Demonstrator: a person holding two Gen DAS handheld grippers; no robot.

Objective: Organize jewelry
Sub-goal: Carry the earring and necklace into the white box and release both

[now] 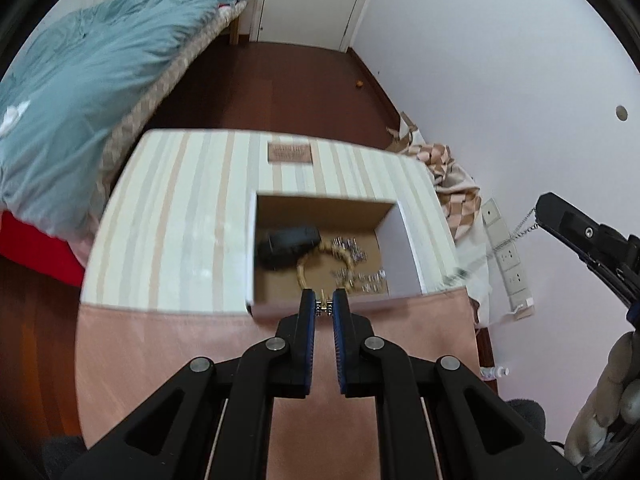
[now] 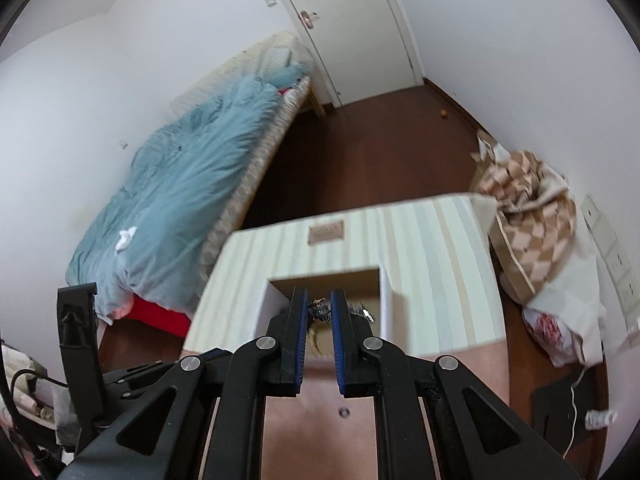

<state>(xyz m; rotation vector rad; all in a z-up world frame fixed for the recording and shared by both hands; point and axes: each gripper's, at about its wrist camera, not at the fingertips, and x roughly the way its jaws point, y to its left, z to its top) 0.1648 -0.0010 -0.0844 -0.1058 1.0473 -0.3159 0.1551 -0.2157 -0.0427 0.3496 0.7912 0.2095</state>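
In the left wrist view my left gripper [image 1: 324,307] is shut on the small gold and silver clasp of a gold beaded bracelet [image 1: 320,258]. The bracelet's loop hangs over the open white box [image 1: 404,240]. Inside the box lie a black object [image 1: 288,244] and loose silver pieces [image 1: 368,278]. At the right edge my right gripper [image 1: 540,212] hangs above the table's edge, and a thin silver chain [image 1: 516,236] dangles from its tip. In the right wrist view my right gripper [image 2: 319,309] is shut on the chain's dark bunched end [image 2: 320,311], above the box [image 2: 386,300]. My left gripper [image 2: 76,304] stands at the left.
The box sits on a striped table top [image 1: 172,216] with pink cloth [image 1: 168,352] in front. A bed with a blue duvet [image 1: 92,80] is at the left. A checked bag [image 2: 532,216] and wall sockets [image 1: 508,256] are at the right. Dark wood floor [image 1: 280,84] lies beyond.
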